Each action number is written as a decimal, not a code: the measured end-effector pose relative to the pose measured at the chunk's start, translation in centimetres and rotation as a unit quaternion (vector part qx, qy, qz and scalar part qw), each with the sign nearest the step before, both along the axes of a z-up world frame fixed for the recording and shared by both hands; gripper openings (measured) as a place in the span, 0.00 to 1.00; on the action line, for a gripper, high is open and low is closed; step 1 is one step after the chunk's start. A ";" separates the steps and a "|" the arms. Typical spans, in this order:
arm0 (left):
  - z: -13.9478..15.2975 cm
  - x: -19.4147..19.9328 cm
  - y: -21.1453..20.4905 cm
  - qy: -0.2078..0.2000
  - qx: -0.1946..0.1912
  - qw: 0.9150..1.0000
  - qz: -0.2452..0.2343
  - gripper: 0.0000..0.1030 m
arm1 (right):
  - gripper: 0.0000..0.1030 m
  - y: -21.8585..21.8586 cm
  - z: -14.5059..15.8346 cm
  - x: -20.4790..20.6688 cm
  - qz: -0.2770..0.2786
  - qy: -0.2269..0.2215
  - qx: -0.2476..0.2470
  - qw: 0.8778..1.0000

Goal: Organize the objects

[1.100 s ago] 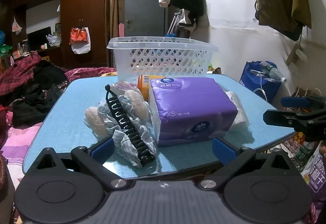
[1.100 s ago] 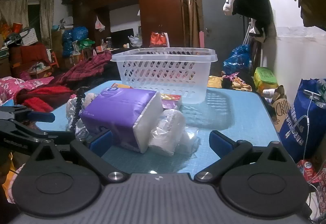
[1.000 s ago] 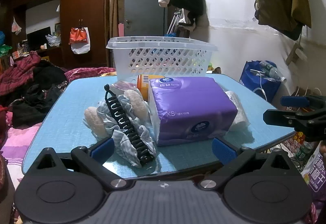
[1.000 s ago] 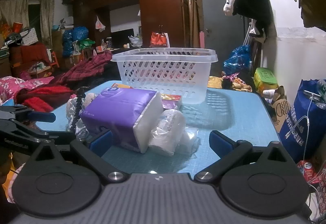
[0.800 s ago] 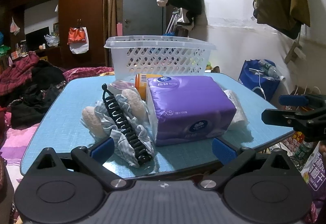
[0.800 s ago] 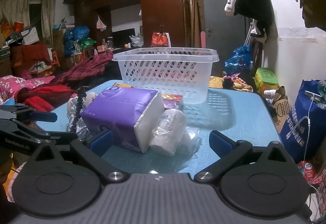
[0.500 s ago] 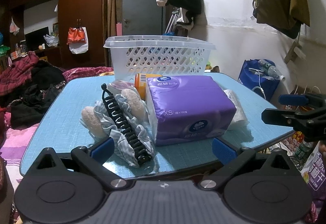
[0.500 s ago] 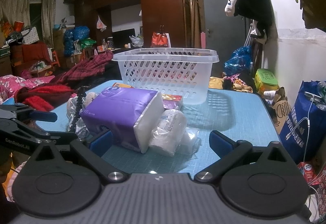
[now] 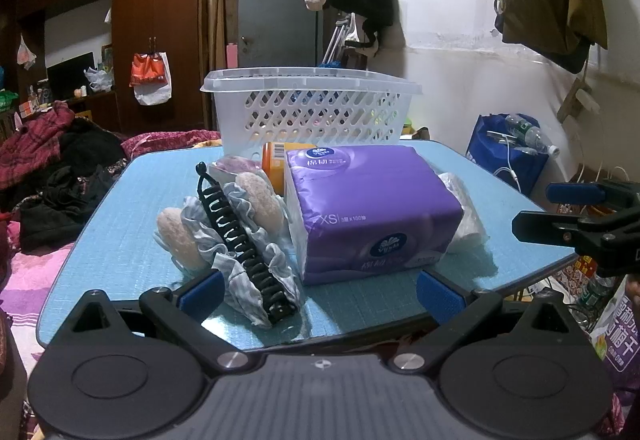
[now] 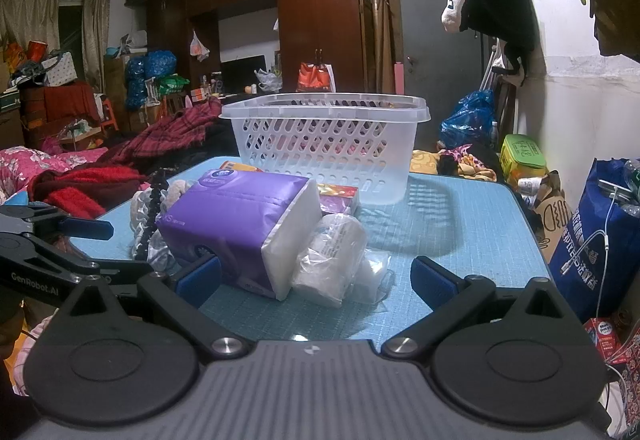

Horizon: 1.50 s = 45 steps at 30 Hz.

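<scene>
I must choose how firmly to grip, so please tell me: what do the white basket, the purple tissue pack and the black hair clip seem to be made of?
White basket: rigid, translucent plastic, with moulded slot holes.
Purple tissue pack: glossy, crinkled film, probably over soft paper.
Black hair clip: likely hard plastic; shiny toothed ridges.

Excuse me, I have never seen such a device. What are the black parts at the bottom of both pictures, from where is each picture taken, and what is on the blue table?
A person holds one two-finger gripper in each hand; no robot arm is there. Each picture comes from a camera on one gripper, looking forward between its blue-tipped fingers.

The left gripper and the right gripper are both open and hold nothing.

On the table lie a purple tissue pack, a black hair clip on ruffled cloth, a clear plastic bag, and an orange container partly hidden. Behind them stands a white basket.
</scene>
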<state>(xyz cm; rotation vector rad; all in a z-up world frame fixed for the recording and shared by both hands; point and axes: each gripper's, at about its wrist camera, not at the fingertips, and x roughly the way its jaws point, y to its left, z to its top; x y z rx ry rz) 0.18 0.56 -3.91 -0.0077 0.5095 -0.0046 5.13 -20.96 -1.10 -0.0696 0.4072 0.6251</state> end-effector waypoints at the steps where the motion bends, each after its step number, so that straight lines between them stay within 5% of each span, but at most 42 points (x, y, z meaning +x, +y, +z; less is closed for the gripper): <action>1: 0.0 0.0 0.0 0.000 0.000 1.000 0.000 1.00 | 1.00 0.0 0.0 0.0 0.000 0.000 0.000 1.000; 45: -0.4 0.5 -0.2 0.006 0.001 1.000 -0.013 1.00 | 1.00 -0.2 -0.2 -0.1 -0.002 -0.023 0.002 1.000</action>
